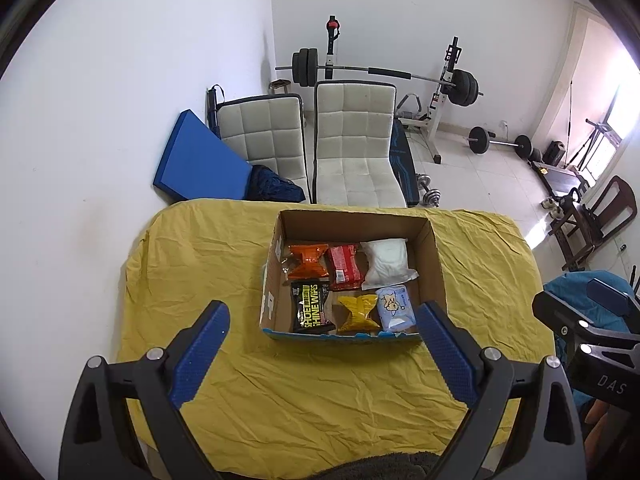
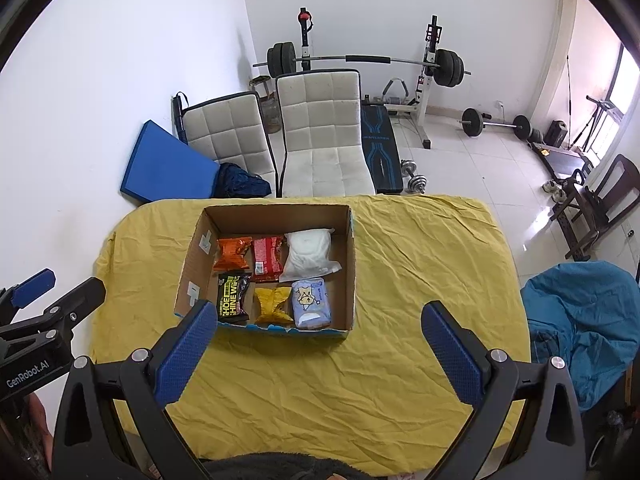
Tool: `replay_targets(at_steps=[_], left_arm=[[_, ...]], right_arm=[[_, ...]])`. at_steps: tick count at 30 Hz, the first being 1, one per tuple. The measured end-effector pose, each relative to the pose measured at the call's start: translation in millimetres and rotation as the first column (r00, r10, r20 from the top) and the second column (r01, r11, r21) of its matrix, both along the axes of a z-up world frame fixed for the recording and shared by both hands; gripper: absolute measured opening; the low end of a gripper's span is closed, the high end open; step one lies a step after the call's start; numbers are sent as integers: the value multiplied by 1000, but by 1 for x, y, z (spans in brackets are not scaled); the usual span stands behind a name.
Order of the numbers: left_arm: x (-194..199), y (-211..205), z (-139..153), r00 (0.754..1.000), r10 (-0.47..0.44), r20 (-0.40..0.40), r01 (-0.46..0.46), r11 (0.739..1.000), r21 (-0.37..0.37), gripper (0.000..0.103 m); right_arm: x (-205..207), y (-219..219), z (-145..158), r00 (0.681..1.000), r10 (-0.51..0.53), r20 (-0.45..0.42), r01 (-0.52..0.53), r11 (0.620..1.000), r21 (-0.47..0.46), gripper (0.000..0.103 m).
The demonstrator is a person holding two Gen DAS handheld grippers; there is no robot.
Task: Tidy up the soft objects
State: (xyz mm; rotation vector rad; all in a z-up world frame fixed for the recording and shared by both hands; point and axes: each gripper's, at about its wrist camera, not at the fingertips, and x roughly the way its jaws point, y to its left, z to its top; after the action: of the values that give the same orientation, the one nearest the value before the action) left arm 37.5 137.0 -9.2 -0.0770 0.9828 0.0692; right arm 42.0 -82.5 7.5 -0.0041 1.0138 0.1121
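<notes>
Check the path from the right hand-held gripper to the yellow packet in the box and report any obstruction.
Only the box's near wall stands between the open right hand-held gripper and the yellow packet. The box is open on top, and nothing covers the packet from above.

Both wrist views look forward and steeply down from above the near edge of the counter (image 1: 240,400). Left view sits left, right view right. Shared: cardboard box (image 1: 436,256) (image 2: 192,252), chairs, weight bench. Each view catches the other gripper at its edge.
</notes>
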Motion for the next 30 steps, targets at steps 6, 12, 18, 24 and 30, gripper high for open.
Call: replay_targets(at_steps=[6, 12, 18, 24, 30], left_arm=[[1, 0, 0, 1000, 1, 3, -1, 1000, -1, 96], [0, 0, 0, 1000, 0, 3, 0, 1000, -2, 96], [0, 0, 0, 1000, 1, 5, -1, 1000, -3, 96], [0, -2, 0, 1000, 3, 1, -3, 1000, 18, 96], [-3, -2, 0, 1000, 4, 1, -4, 1000, 15, 103]], right_arm=[[-1, 0, 2, 1000, -1, 13, 1, 1000, -17, 103], [-2, -1, 3, 1000, -1, 17, 1, 1000, -21, 103], [-3, -1, 4, 1000, -2, 20, 2, 1000, -18, 103], [-5, -1, 6, 1000, 4, 21, -3, 1000, -23, 103], [-8, 0, 6, 1000, 6, 26, -5, 1000, -31, 103]])
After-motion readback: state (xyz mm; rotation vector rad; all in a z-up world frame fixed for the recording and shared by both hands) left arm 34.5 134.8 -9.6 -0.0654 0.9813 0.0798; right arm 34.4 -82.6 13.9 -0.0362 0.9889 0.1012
